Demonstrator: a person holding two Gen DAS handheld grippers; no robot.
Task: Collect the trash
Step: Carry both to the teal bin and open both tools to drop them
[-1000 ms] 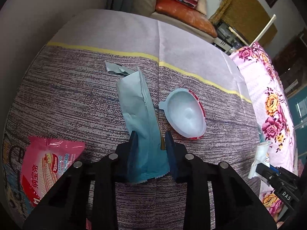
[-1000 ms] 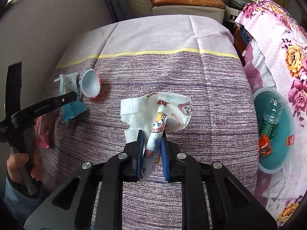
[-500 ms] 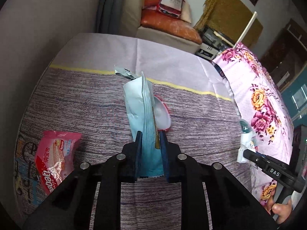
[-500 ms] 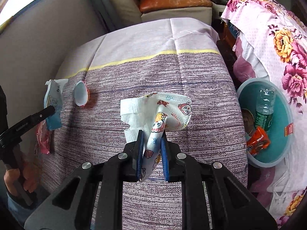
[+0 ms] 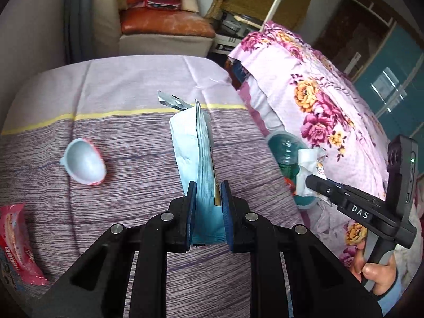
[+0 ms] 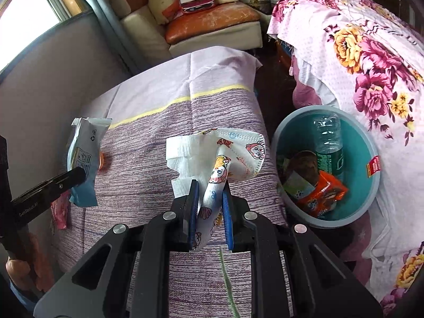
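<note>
My left gripper (image 5: 208,196) is shut on a light blue foil pouch (image 5: 196,145) and holds it upright above the purple tablecloth (image 5: 132,175); the pouch also shows in the right wrist view (image 6: 82,159). My right gripper (image 6: 210,196) is shut on a white face mask with cartoon prints (image 6: 225,151), lifted near the table's right edge. A teal bin (image 6: 371,185) stands on the floor to the right, with a green bottle (image 6: 328,148) and an orange wrapper (image 6: 323,196) inside. The right gripper with the mask shows in the left wrist view (image 5: 312,169) over the bin.
A pale blue plastic cup with a red rim (image 5: 84,161) lies on the table at the left. A pink snack wrapper (image 5: 18,241) lies at the left edge. A floral bedspread (image 5: 318,100) rises right of the bin. A sofa (image 6: 212,23) stands behind the table.
Both grippers have lifted their loads and swung to the right, toward the bin. The pouch has left the table and the cup now sits far to its left.
</note>
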